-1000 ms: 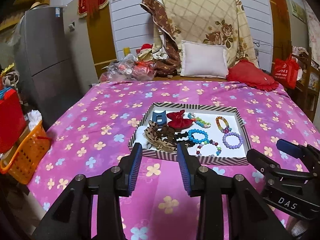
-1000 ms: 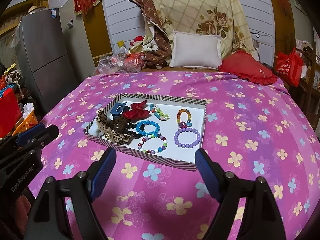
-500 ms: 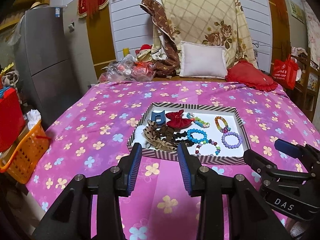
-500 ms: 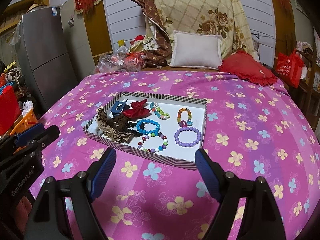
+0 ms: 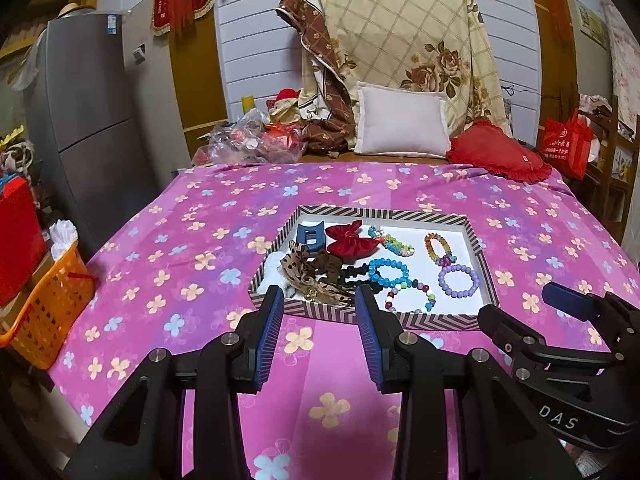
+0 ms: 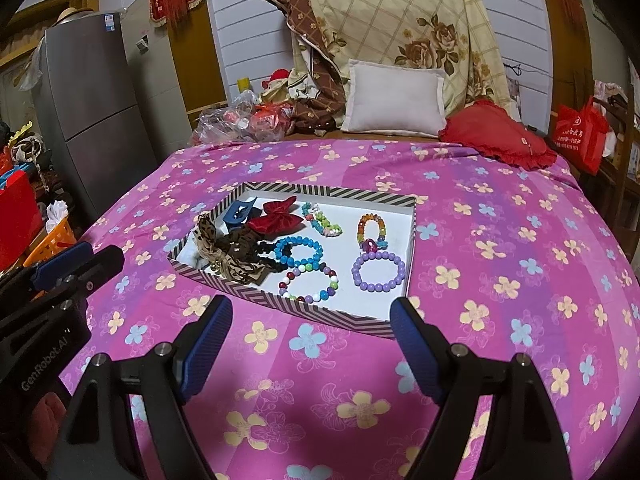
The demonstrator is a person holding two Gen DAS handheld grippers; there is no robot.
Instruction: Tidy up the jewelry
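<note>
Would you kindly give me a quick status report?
Both grippers, left and right, open, empty, short of tray. Bracelets, bows inside tray. Nothing in the way.

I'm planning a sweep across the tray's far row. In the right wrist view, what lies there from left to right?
Blue hair claw → red bow → pastel bead bracelet → rainbow bead bracelet.
</note>
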